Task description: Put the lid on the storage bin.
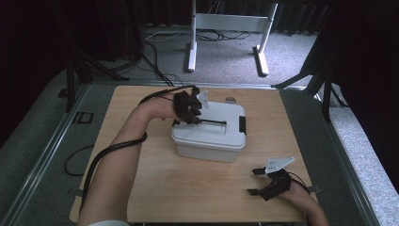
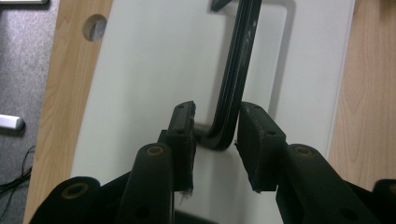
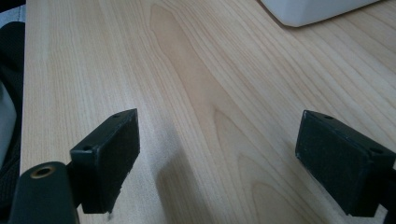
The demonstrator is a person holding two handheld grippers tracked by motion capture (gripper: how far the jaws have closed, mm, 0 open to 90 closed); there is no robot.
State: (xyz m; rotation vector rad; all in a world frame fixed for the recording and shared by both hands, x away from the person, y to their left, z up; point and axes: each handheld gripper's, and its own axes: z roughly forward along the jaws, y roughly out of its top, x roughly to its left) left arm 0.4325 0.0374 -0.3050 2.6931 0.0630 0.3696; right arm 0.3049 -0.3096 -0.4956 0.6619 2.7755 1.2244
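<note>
We see the white lidded box sitting mid-table. Our left gripper hovers over the box's lid, jaws slightly apart around the black handle's corner (one pad looks to touch it, no squeeze). Our right gripper rests on the table near the box's front right corner, jaws wide and empty.
</note>
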